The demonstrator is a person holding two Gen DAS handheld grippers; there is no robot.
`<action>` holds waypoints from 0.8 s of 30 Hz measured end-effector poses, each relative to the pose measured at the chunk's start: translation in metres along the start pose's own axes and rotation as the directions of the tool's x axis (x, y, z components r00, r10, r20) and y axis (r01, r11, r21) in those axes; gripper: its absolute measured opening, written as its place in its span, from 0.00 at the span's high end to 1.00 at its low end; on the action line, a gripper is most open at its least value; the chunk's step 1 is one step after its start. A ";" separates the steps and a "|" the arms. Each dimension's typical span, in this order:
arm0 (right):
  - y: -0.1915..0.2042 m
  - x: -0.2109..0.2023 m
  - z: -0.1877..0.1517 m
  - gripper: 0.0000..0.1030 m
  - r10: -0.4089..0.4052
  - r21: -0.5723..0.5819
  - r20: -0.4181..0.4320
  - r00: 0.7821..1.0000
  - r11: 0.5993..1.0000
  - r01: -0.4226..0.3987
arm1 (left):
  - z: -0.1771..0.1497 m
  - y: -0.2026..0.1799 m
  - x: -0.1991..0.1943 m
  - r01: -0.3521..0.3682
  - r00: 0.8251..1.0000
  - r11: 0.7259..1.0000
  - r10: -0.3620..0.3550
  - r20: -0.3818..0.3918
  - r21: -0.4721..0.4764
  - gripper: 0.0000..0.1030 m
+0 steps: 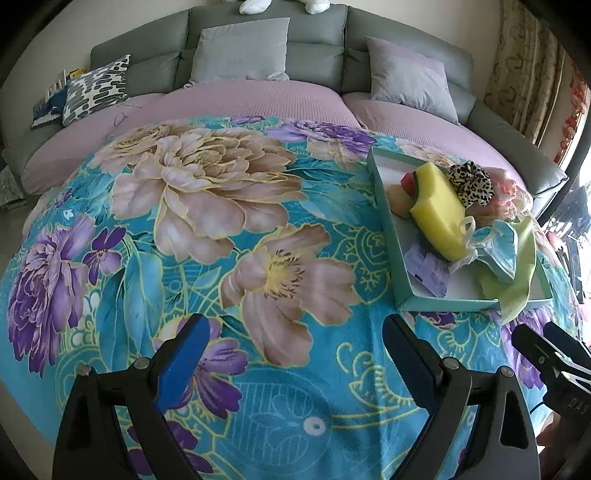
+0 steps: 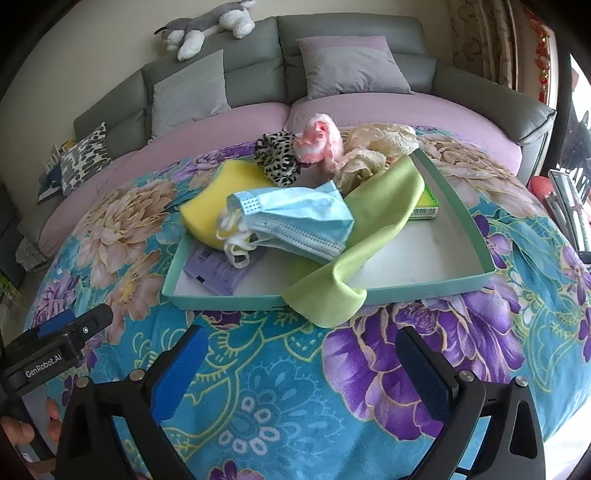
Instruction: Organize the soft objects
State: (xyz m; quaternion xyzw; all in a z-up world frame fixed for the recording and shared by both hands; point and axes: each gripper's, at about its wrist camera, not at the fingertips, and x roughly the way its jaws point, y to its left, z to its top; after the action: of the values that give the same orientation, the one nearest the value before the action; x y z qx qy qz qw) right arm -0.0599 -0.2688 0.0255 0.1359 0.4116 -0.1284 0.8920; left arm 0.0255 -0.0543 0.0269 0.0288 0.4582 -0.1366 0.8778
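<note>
Both grippers are hovering over the flowered blanket (image 2: 280,387) at its near edge, and neither is gripping a thing. The left gripper (image 1: 295,350) is holding its jaws wide apart, blue pads facing each other across bare blanket, touching nothing. The right gripper (image 2: 301,363) is doing the same, jaws spread wide and empty, just short of the teal tray (image 2: 476,236).

The tray is sitting on the blanket, to the right of the left gripper and straight ahead of the right one. Inside it the soft things are lying in a heap: a yellow sponge (image 2: 210,206) at the left, a blue face mask (image 2: 295,221) draped over it, a leopard-print scrunchie (image 2: 279,158) and a pink fluffy scrunchie (image 2: 321,142) at the far side, with cream lace fabric (image 2: 369,151) beside them. A green cloth (image 2: 354,251) is spilling over the tray's near rim onto the blanket. A purple packet (image 2: 218,269) is lying flat in the near left corner.

Beyond, a grey sofa (image 2: 354,33) is carrying cushions and a plush dog (image 2: 207,26).
</note>
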 end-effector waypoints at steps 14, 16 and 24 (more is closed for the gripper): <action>0.009 0.004 -0.004 0.00 -0.013 -0.028 -0.009 1.000 1.000 0.013 | -0.002 0.001 -0.004 -0.063 0.998 0.998 0.063 0.017 0.001 0.08; 0.009 0.004 -0.004 0.00 -0.012 -0.027 -0.009 1.000 1.000 0.012 | -0.002 0.000 -0.005 -0.078 0.997 0.997 0.078 0.025 0.006 0.08; 0.008 0.005 -0.004 0.00 -0.012 -0.023 -0.013 1.000 1.000 0.012 | -0.002 -0.001 -0.008 -0.142 0.989 0.990 0.141 0.039 0.013 0.08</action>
State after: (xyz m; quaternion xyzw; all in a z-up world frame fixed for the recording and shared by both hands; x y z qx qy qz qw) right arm -0.0567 -0.2610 0.0204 0.1242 0.4197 -0.1282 0.8899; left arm 0.0193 -0.0534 0.0328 0.0657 0.4371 -0.0783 0.8936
